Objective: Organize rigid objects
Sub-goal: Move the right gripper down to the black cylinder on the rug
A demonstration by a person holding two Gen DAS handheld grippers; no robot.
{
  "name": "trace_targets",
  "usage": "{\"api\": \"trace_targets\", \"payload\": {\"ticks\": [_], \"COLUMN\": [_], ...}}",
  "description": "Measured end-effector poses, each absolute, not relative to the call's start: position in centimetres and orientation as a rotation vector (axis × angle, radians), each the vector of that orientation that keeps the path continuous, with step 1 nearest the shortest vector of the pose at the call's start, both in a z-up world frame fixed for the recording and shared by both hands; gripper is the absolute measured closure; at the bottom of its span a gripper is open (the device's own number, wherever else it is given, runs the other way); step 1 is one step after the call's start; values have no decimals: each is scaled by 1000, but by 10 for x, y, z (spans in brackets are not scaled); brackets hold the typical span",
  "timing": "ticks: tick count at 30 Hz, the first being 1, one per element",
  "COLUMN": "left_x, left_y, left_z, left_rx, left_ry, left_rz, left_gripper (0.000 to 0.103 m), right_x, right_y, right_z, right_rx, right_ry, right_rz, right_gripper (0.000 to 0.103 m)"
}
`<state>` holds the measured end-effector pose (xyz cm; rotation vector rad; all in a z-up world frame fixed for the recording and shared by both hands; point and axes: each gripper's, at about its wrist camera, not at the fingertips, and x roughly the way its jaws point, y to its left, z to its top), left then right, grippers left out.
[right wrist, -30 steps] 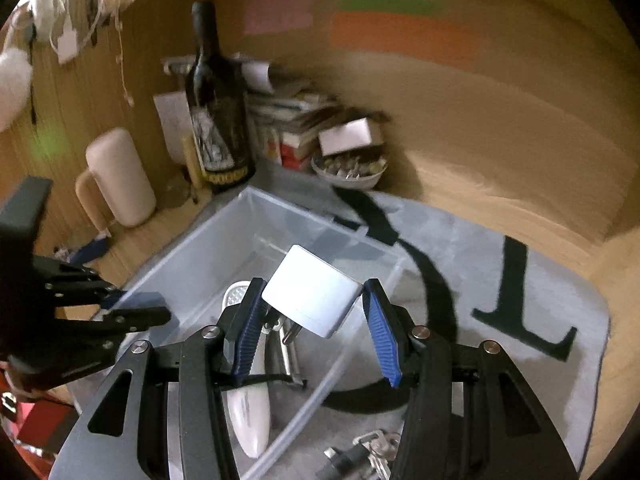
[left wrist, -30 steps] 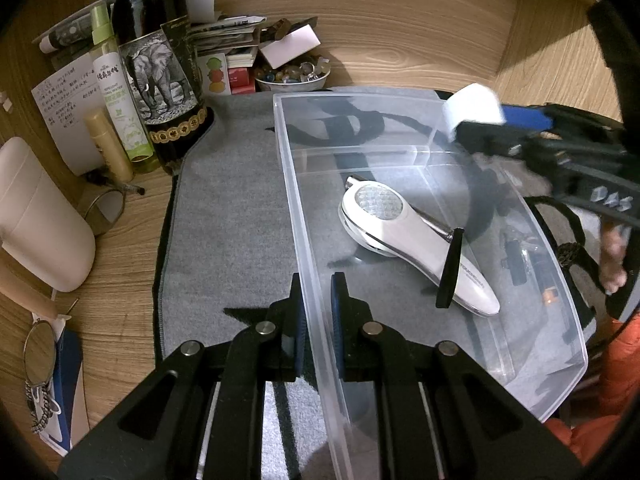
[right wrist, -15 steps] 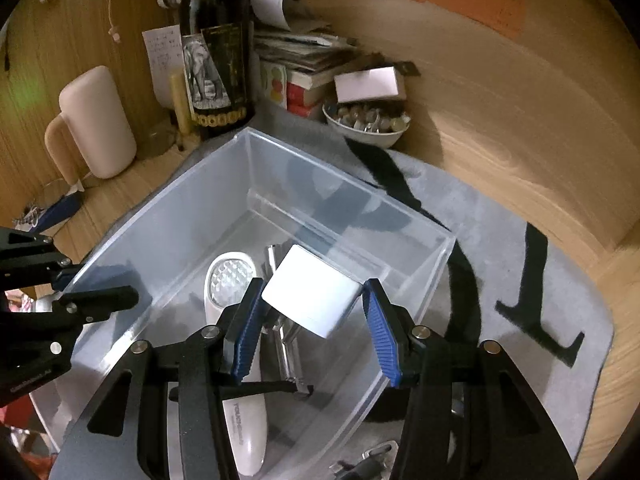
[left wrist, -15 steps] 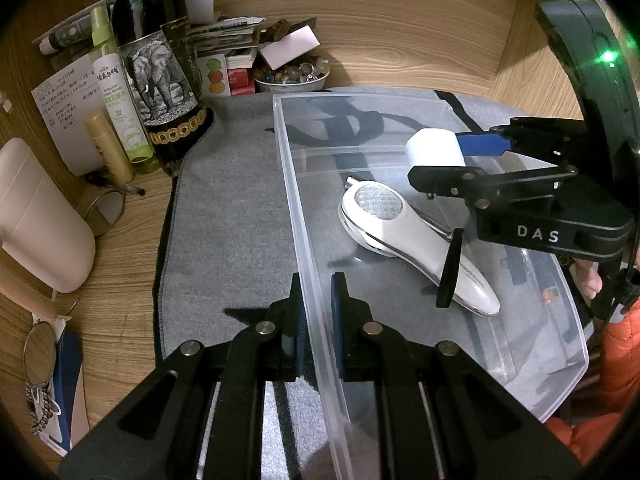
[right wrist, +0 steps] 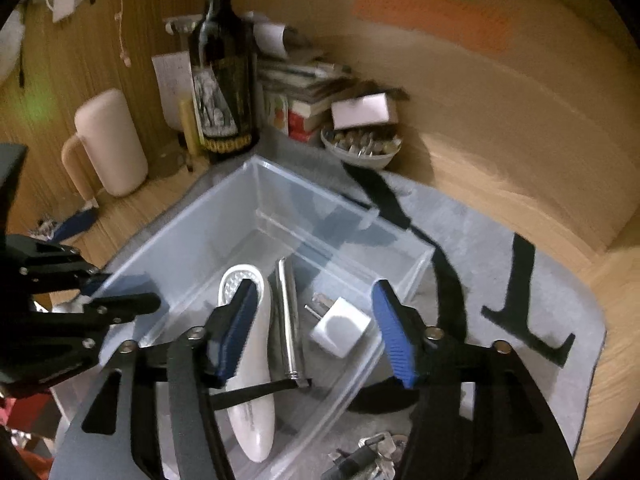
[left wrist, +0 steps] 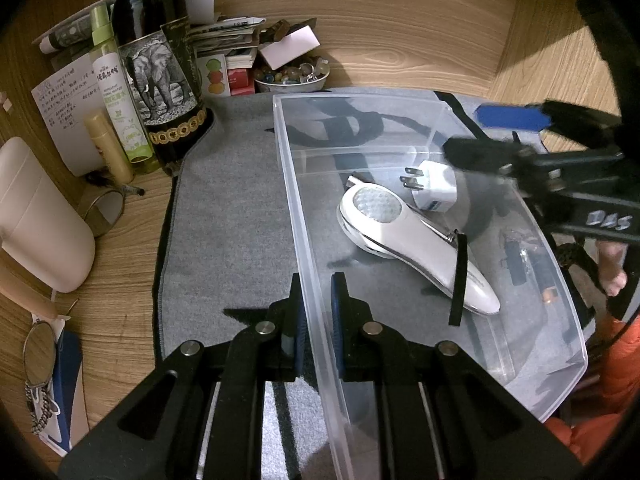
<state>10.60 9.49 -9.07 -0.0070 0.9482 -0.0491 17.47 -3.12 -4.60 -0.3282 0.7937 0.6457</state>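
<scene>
A clear plastic bin (left wrist: pixel 560 292) stands on a grey mat (left wrist: pixel 232 220). My left gripper (left wrist: pixel 318 312) is shut on the bin's near wall and holds it. Inside lie a white handheld lamp (left wrist: pixel 408 240) with a black strap, a metal rod (right wrist: pixel 288 320) and a white plug adapter (left wrist: pixel 434 190). My right gripper (right wrist: pixel 316 328) hovers over the bin with its jaws opening. The adapter (right wrist: pixel 340 326) rests free on the bin floor below them, and neither pad touches it. From the left wrist view the right gripper (left wrist: pixel 480 134) is blurred at the right.
A dark wine bottle (left wrist: pixel 160 60), a green spray bottle (left wrist: pixel 116 92), stacked books and a bowl of stones (left wrist: pixel 292 78) crowd the back corner. A cream mug (left wrist: pixel 36 216) stands at the left. Keys (right wrist: pixel 372 456) lie on the mat beside the bin.
The right gripper carried the white adapter over the bin, then its jaws widened and the adapter dropped in beside the lamp. The left gripper kept still on the bin wall.
</scene>
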Motion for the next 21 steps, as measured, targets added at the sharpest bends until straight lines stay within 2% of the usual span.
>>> {"api": "trace_targets", "payload": {"ticks": [1,13,21], "left_x": [106,106,106], "left_y": [95,95,95], "left_z": [-91,-91,-91], "left_rx": [-7,-9,-9], "left_ry": [948,948,948], "left_rz": [-49,-50,-50], "left_gripper": [92,92,92], "right_x": [172,164,174], "right_y": [-35,-89,-123], "right_z": [-41,1,-18], "right_rx": [-319,-251,-217], "right_ry": [774,651,719], "right_rz": [642,533,441], "right_gripper": [37,36,35]}}
